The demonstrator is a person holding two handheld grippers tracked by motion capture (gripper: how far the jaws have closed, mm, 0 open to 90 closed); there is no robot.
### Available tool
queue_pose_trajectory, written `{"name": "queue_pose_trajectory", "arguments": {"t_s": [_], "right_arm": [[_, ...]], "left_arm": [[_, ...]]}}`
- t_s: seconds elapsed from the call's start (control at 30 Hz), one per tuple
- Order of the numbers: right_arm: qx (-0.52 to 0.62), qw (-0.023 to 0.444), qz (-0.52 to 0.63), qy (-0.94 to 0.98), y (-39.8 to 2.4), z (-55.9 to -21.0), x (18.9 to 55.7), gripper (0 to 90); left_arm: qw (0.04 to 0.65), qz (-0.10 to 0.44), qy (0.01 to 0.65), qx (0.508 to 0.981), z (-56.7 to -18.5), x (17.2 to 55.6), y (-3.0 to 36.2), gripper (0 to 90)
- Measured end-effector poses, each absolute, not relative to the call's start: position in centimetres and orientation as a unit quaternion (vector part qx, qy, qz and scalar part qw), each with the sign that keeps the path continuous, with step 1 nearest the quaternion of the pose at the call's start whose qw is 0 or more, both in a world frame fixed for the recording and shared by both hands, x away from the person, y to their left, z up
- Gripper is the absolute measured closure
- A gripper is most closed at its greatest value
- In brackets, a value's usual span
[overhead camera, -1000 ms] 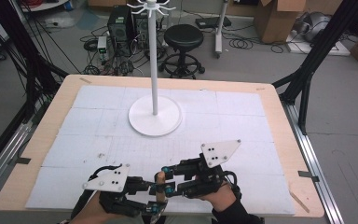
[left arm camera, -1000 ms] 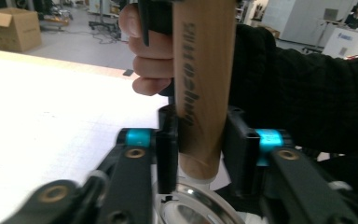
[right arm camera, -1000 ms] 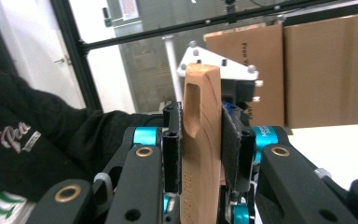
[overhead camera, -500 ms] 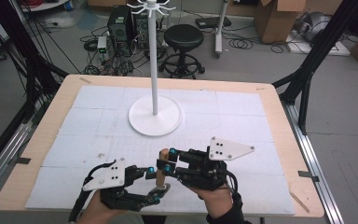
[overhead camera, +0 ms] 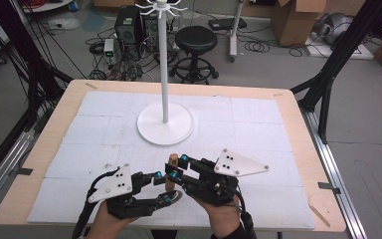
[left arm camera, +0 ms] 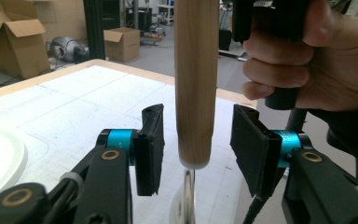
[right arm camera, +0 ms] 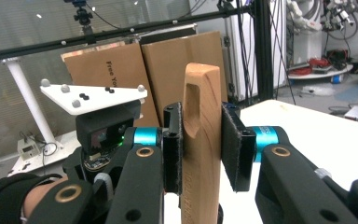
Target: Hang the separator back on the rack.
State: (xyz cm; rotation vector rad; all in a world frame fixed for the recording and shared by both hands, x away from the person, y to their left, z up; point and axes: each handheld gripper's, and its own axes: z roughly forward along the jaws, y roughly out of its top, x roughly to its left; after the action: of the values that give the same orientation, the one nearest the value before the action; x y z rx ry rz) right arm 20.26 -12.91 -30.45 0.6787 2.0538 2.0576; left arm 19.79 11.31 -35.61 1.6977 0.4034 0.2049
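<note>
A wooden handle [overhead camera: 171,172] with a slot near its top stands upright above the table's near edge. My right gripper [overhead camera: 176,167] is shut on it, both pads pressed to the handle [right arm camera: 200,116] just below the slot. The handle's lower end [left arm camera: 196,84] hangs between the black pads of my left gripper [left arm camera: 196,149], with a gap on each side. Those jaws have just been closing around it and do not touch it. A thin metal part [left arm camera: 187,196] sticks out below the wood. In the high view my left gripper [overhead camera: 162,187] sits just left of the right one.
A white stand with a round base [overhead camera: 165,134], a thin pole and hooks at its top rises at the table's middle. White sheets [overhead camera: 258,119] cover the wooden tabletop. Behind the table are a black stool [overhead camera: 195,40], cardboard boxes [overhead camera: 293,20] and black frame legs [overhead camera: 328,74].
The right gripper has shifted slightly with the handle, which now stands a little farther from the table's near edge. The left hand has stayed in place beside it.
</note>
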Motion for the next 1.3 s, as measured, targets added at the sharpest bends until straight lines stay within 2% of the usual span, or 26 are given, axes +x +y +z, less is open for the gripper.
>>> {"name": "queue_pose_trajectory", "arguments": {"t_s": [0.23, 0.37, 0.43, 0.47, 0.6, 0.8, 0.93, 1.1, 1.3], "right_arm": [[0.234, 0.084, 0.684, 0.685, -13.0, -30.7, 20.2, 71.9], [0.237, 0.077, 0.688, 0.681, -13.2, -30.9, 20.4, 69.8], [0.251, 0.071, 0.701, 0.664, -13.7, -30.8, 20.5, 43.1], [0.26, 0.077, 0.703, 0.658, -14.0, -30.7, 20.4, 35.4], [0.258, 0.108, 0.711, 0.645, -17.1, -30.3, 20.1, 22.4], [0.25, 0.136, 0.692, 0.663, -22.6, -31.2, 19.6, 16.3], [0.272, 0.162, 0.665, 0.676, -26.0, -32.6, 19.4, 15.7], [0.302, 0.188, 0.638, 0.683, -28.2, -34.0, 19.4, 15.6], [0.316, 0.19, 0.629, 0.684, -28.7, -34.9, 19.8, 15.7]], "left_arm": [[0.628, 0.092, 0.183, 0.751, -35.6, 20.1, 11.0, 70.8], [0.63, 0.095, 0.181, 0.749, -35.7, 20.1, 10.8, 72.4], [0.63, 0.089, 0.181, 0.75, -35.7, 20.3, 10.8, 72.5], [0.631, 0.084, 0.18, 0.75, -35.7, 20.4, 10.9, 72.5], [0.636, 0.074, 0.18, 0.747, -35.5, 21.0, 11.3, 72.6], [0.65, 0.061, 0.179, 0.736, -34.3, 22.7, 12.1, 72.6], [0.653, 0.066, 0.183, 0.732, -32.9, 24.3, 12.3, 72.7], [0.655, 0.059, 0.187, 0.73, -31.4, 26.7, 12.4, 72.7], [0.656, 0.06, 0.201, 0.725, -29.4, 30.0, 12.4, 72.8]]}}
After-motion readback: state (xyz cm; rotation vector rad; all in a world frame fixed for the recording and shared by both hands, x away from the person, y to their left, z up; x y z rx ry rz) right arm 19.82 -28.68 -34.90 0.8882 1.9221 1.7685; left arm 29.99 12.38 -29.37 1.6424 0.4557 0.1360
